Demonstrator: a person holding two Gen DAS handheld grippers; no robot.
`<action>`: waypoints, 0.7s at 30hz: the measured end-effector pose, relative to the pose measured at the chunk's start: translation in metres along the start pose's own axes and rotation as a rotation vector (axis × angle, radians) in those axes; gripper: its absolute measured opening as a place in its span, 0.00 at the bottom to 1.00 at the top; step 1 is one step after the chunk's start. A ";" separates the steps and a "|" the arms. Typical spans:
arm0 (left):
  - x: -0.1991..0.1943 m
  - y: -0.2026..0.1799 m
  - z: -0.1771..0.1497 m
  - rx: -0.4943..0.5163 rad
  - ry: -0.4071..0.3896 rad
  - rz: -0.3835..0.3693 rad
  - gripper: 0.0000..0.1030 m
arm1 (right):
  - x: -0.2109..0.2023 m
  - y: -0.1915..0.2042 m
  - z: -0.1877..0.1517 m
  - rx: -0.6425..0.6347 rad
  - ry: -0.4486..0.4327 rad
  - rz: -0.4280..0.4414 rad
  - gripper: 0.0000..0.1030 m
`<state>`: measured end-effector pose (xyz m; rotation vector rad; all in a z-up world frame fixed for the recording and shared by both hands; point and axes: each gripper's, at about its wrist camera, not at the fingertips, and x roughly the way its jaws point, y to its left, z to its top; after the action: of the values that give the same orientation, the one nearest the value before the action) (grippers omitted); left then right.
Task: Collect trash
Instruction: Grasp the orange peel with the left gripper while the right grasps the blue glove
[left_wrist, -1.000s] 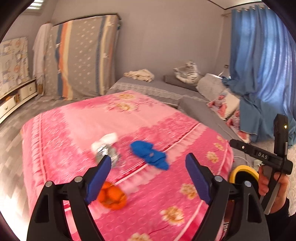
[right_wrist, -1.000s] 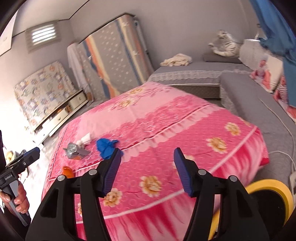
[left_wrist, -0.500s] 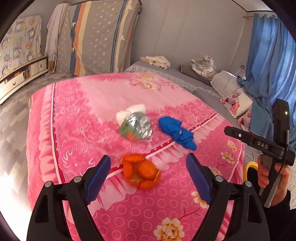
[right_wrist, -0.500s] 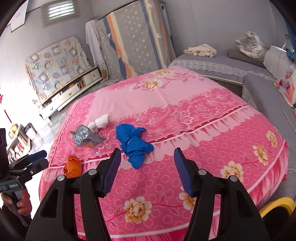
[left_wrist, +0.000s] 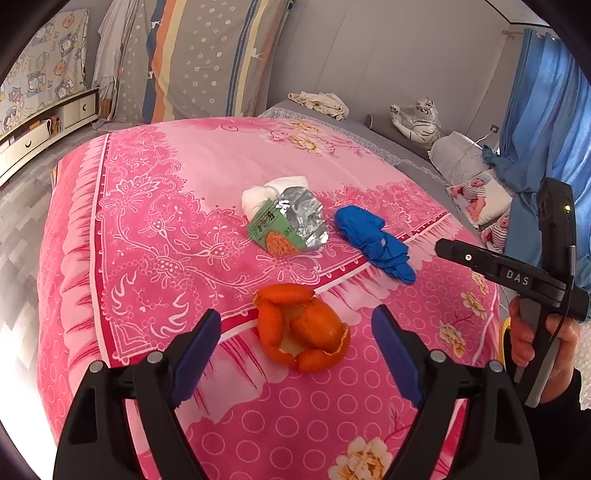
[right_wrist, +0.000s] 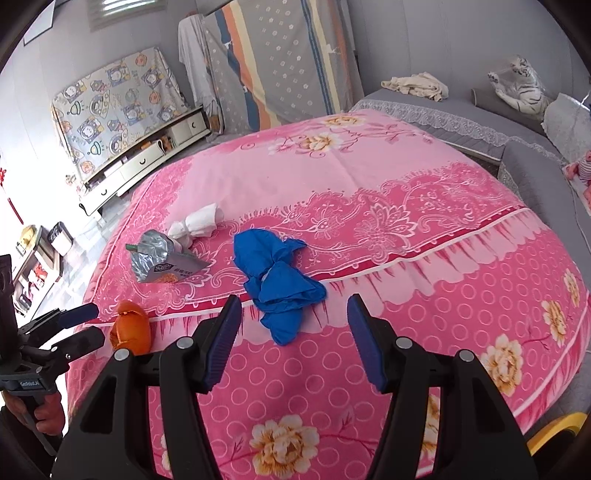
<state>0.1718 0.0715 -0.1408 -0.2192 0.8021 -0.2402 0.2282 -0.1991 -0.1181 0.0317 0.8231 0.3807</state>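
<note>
Pink floral bedding covers the bed (left_wrist: 155, 206) that carries all the trash, with a striped mattress (left_wrist: 207, 55) leaning on the wall behind it and a blue curtain (left_wrist: 546, 92) to one side. Four pieces lie in a loose cluster toward the bed's near edge. The peel (left_wrist: 301, 326), orange and curled open, is nearest that edge, and the left tongs (left_wrist: 295, 350) hang over it with both pads spread wide and nothing between them. Farther in, the wrapper (left_wrist: 291, 221), silver foil with a green label, touches the tissue (left_wrist: 271, 190) behind it. The glove (right_wrist: 277, 273), blue and crumpled, lies just beside the wrapper, toward the bed's middle. The right tongs (right_wrist: 291, 339) hover at the glove's near end, likewise wide open and empty. A yellow bin (right_wrist: 554, 432) rim shows below the bed's near corner.
</note>
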 end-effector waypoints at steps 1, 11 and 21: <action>0.003 0.000 0.000 0.000 0.002 0.001 0.78 | 0.003 0.001 0.001 -0.004 0.005 0.000 0.54; 0.029 -0.002 0.009 -0.014 0.021 -0.003 0.78 | 0.054 0.007 0.013 -0.049 0.073 -0.026 0.54; 0.047 -0.005 0.012 -0.013 0.047 -0.002 0.69 | 0.082 0.015 0.015 -0.085 0.109 -0.018 0.54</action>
<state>0.2113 0.0545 -0.1632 -0.2269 0.8502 -0.2433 0.2848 -0.1552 -0.1636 -0.0761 0.9139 0.4027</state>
